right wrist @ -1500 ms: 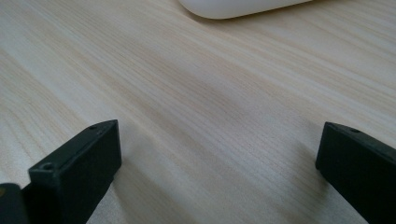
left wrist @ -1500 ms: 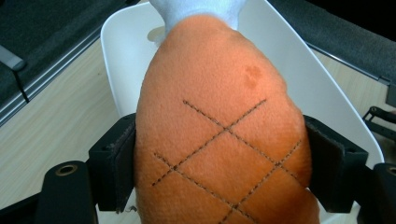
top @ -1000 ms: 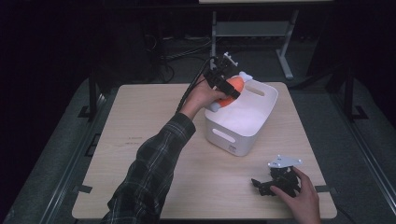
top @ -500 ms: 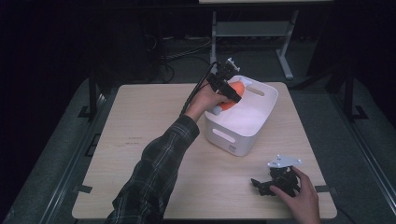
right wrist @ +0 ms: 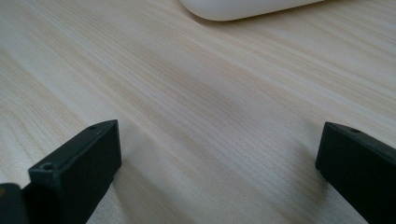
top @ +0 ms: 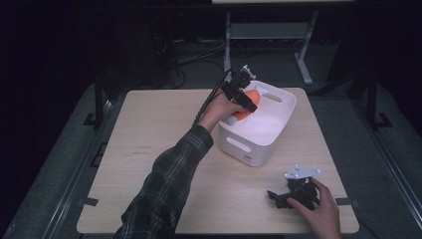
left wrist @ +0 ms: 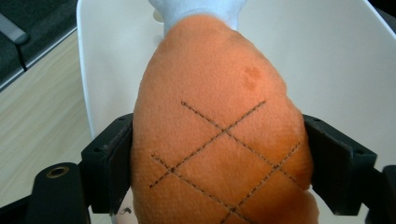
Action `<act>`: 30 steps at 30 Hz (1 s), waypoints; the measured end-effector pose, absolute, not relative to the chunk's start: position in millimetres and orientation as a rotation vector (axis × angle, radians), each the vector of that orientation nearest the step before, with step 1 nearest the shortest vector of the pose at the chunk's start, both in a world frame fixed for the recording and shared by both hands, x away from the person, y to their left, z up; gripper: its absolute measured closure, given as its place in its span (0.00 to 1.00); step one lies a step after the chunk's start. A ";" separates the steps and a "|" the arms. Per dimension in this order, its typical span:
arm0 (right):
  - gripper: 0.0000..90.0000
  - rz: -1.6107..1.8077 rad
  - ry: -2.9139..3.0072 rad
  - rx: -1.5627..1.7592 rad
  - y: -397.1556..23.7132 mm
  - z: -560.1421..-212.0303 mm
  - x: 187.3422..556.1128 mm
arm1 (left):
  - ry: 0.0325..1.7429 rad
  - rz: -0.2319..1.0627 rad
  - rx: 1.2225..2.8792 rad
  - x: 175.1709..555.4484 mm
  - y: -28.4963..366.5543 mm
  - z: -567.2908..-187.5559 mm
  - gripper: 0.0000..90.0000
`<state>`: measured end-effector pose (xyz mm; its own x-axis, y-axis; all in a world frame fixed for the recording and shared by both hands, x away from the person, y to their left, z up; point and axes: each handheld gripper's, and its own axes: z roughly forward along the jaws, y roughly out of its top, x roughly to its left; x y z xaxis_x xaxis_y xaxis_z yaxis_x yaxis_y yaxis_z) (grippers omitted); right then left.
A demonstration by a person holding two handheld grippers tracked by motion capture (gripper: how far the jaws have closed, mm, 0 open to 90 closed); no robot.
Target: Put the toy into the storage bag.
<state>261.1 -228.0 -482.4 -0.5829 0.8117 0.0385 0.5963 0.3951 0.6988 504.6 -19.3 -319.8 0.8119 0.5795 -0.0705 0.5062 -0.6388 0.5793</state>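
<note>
Left gripper (top: 247, 101) is clamped on the orange plush toy (left wrist: 219, 140), jaws pressing both its sides, holding it over the near-left rim of the white bin (top: 278, 132), partly inside it. Toy has stitched crisscross lines and a pale blue-white end (left wrist: 198, 11) pointing into the bin. Bin sits on the wooden bench (top: 149, 149), towards the far right part. Right gripper (top: 283, 198) rests on the bench w/ the person's hand on it, well apart from the bin, nearer the person and a bit right of it; jaws spread wide, nothing btwn them, bare wood ahead and the bin's rounded base (right wrist: 243, 8) farther off.
</note>
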 end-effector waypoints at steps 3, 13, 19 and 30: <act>0.00 0.984 2.349 1.228 -228.0 -482.4 261.2 | 0.796 0.166 2.411 504.8 -18.9 -320.2 0.19; 0.00 0.985 2.350 1.227 -227.8 -482.4 261.3 | 0.792 0.177 2.403 504.8 -17.1 -318.0 0.17; 0.00 0.985 2.350 1.227 -227.8 -482.4 261.2 | 0.784 0.190 2.380 500.8 -9.6 -309.5 0.17; 0.00 0.984 2.350 1.224 -227.9 -482.5 261.3 | 0.766 0.198 2.339 484.4 25.5 -294.4 0.17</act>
